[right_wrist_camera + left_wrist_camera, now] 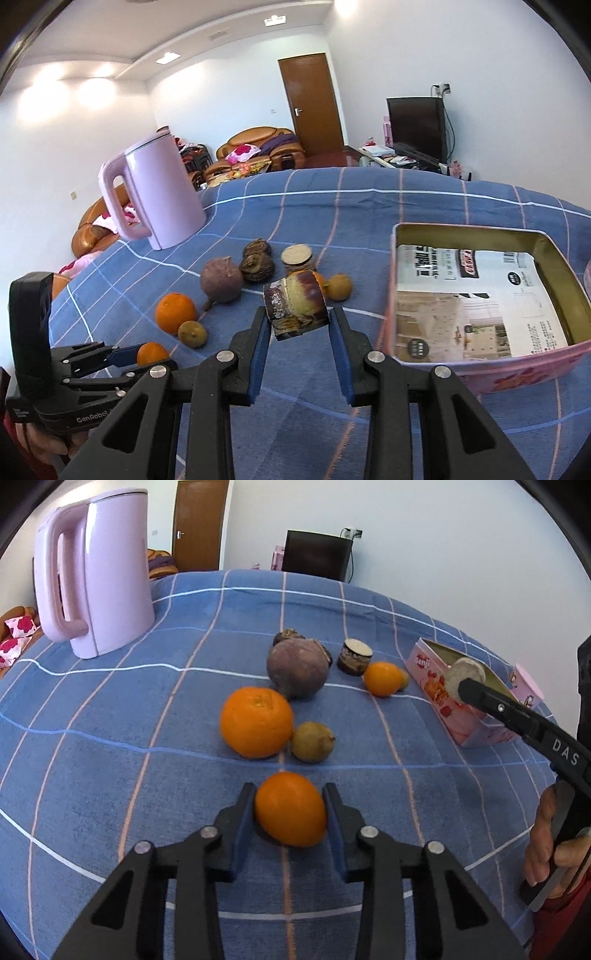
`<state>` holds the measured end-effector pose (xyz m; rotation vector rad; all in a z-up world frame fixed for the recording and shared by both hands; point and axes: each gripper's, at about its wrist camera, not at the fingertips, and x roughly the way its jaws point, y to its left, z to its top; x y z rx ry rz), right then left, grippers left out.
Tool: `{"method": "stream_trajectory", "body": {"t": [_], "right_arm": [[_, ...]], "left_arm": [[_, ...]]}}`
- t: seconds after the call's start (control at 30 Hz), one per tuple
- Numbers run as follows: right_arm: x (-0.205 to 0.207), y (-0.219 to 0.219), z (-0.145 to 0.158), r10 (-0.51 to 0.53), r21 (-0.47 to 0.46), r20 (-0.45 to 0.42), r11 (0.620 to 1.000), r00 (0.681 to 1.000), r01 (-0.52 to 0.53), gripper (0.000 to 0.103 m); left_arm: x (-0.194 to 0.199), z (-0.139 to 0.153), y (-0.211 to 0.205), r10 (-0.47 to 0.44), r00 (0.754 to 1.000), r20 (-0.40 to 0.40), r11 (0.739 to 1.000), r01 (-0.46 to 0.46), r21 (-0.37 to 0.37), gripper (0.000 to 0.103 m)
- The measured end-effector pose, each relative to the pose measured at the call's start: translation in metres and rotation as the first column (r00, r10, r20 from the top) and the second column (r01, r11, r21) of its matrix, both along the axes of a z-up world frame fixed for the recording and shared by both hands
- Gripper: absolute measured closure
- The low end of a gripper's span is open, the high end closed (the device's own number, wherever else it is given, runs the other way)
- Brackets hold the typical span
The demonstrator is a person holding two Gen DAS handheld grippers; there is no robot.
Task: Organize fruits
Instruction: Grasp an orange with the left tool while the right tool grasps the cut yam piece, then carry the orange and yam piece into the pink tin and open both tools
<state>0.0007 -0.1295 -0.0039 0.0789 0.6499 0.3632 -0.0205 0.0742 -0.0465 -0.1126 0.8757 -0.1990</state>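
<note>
My left gripper (290, 808) is shut on a small orange (290, 809) just above the blue checked cloth; it also shows in the right wrist view (152, 353). My right gripper (298, 325) is shut on a cut brown taro piece (296, 307) and holds it in the air beside the pink tin box (480, 354). In the left wrist view the right gripper (466, 686) holds the taro piece (464, 675) over the box (448, 701). A big orange (256, 722), a brown-green fruit (312, 742) and a purple root (297, 669) lie ahead.
A pink kettle (94, 576) stands at the back left of the table. Another taro piece (355, 656), a small orange (382, 678) and dark brown lumps (256, 264) lie in the middle. The box has a printed sheet (476, 295) inside.
</note>
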Motion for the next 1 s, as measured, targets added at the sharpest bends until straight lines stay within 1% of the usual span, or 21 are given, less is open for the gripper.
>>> {"method": "stream_trajectory", "body": {"t": [0.07, 0.17, 0.3, 0.4, 0.57, 0.73, 0.87, 1.0], "right_arm": [[-0.002, -0.005, 0.003, -0.010, 0.006, 0.013, 1.000, 1.000, 0.010, 0.069], [-0.007, -0.017, 0.011, -0.035, 0.017, 0.048, 0.999, 0.998, 0.035, 0.069], [-0.011, -0.041, 0.018, -0.094, 0.033, 0.090, 0.995, 0.992, 0.091, 0.069], [-0.011, -0.062, 0.022, -0.148, 0.035, 0.108, 0.989, 0.983, 0.145, 0.069], [-0.013, -0.103, 0.026, -0.250, 0.014, 0.138, 0.968, 0.958, 0.251, 0.069], [-0.008, -0.140, 0.022, -0.322, -0.004, 0.128, 0.946, 0.938, 0.325, 0.069], [-0.005, -0.163, 0.017, -0.357, -0.037, 0.116, 0.931, 0.927, 0.363, 0.069], [-0.002, -0.178, 0.013, -0.372, -0.066, 0.095, 0.923, 0.923, 0.379, 0.069]], "left_arm": [[-0.002, 0.001, 0.001, 0.002, 1.000, 0.014, 1.000, -0.002, -0.010, 0.065], [-0.009, 0.010, 0.003, -0.007, 0.997, 0.076, 0.999, 0.009, -0.035, 0.065], [-0.016, 0.031, -0.006, -0.031, 0.982, 0.184, 0.996, 0.045, -0.071, 0.065], [-0.009, 0.043, -0.020, -0.055, 0.974, 0.221, 0.995, 0.071, -0.067, 0.065], [0.008, 0.060, -0.061, -0.116, 0.960, 0.256, 0.989, 0.135, -0.056, 0.065], [0.030, 0.070, -0.111, -0.189, 0.941, 0.282, 0.976, 0.210, -0.048, 0.065], [0.048, 0.070, -0.151, -0.239, 0.929, 0.281, 0.965, 0.260, -0.040, 0.065], [0.069, 0.057, -0.193, -0.280, 0.930, 0.240, 0.955, 0.294, -0.027, 0.065]]}}
